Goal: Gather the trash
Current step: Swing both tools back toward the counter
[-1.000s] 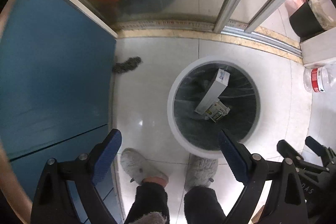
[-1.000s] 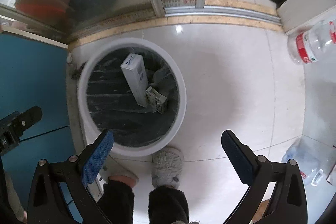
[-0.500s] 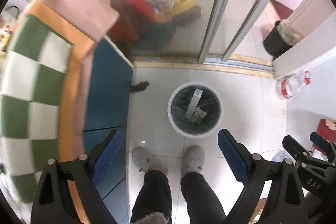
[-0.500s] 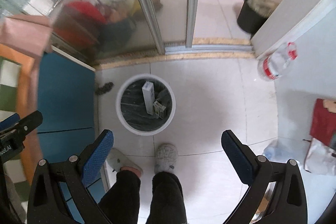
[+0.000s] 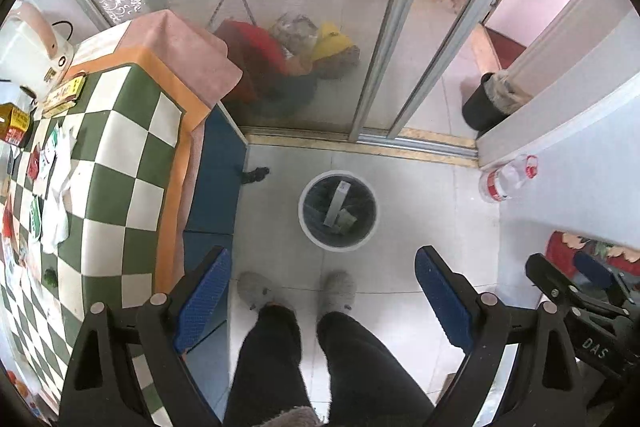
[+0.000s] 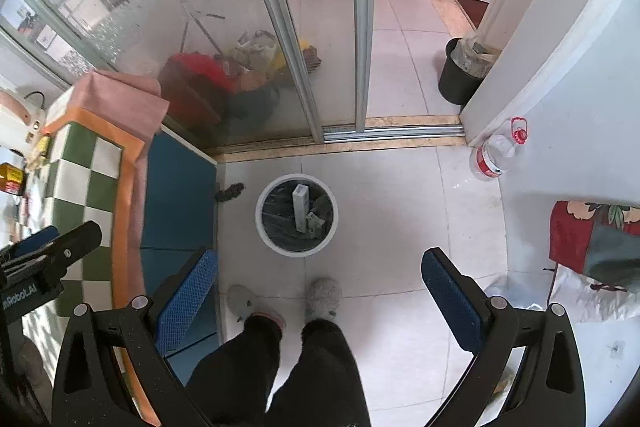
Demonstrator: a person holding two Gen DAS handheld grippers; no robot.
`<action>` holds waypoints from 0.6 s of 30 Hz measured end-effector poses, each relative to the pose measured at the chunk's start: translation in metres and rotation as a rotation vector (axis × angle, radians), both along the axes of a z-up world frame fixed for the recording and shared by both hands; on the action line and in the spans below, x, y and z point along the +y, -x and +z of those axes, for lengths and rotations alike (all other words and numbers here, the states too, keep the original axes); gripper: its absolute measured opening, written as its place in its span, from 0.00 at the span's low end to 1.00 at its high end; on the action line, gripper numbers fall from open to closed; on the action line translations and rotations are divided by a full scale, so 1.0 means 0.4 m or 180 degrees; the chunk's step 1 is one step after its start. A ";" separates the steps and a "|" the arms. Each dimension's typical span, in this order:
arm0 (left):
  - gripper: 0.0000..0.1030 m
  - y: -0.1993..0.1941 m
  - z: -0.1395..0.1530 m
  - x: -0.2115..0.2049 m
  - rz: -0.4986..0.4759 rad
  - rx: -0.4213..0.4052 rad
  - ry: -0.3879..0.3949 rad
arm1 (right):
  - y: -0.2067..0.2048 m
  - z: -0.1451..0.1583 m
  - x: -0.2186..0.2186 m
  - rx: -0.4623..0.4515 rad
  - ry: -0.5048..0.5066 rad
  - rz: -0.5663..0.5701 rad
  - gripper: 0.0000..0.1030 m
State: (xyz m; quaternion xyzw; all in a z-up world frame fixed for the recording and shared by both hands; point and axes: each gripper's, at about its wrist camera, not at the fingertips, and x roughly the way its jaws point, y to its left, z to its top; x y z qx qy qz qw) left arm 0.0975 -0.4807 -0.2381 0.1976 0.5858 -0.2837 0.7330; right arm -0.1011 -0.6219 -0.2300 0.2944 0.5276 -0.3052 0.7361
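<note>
A white round trash bin (image 5: pixel 306 223) with a black liner stands on the floor far below me; it also shows in the right wrist view (image 6: pixel 264 231). A long white box (image 5: pixel 335 205) (image 6: pixel 300 207) and a small crumpled carton (image 6: pixel 314 225) lie inside it. My left gripper (image 5: pixel 322 291) is open and empty, high above the floor. My right gripper (image 6: pixel 320 291) is open and empty too, at the same height. Several wrappers and paper scraps (image 5: pixel 50 183) lie on the checkered tablecloth (image 5: pixel 120 163) at the left.
A blue cabinet (image 5: pixel 218 179) stands under the table. A rice cooker (image 5: pixel 28 59) and bottle sit at the table's far end. A clear plastic bottle (image 5: pixel 506 179) lies by the right wall. A black bin (image 6: pixel 460 75) stands beyond the sliding glass door. My slippered feet (image 5: pixel 296 293) stand before the bin.
Both grippers have risen far above the bin, which now looks small. The checkered table with its scraps has come into view at the left. Both stay open and empty.
</note>
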 end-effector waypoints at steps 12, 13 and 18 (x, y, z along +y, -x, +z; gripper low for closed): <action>1.00 -0.271 0.186 0.282 0.0892 -0.0424 0.0270 | -0.226 0.116 0.092 -0.0304 -0.0177 0.0372 1.00; 1.00 -0.301 0.194 0.326 0.0999 -0.0467 0.0245 | -0.277 0.128 0.118 -0.0346 -0.0215 0.0453 1.00; 1.00 -0.458 0.194 0.651 0.1814 -0.0586 0.0005 | -0.547 0.149 0.285 -0.0418 -0.0348 0.0982 1.00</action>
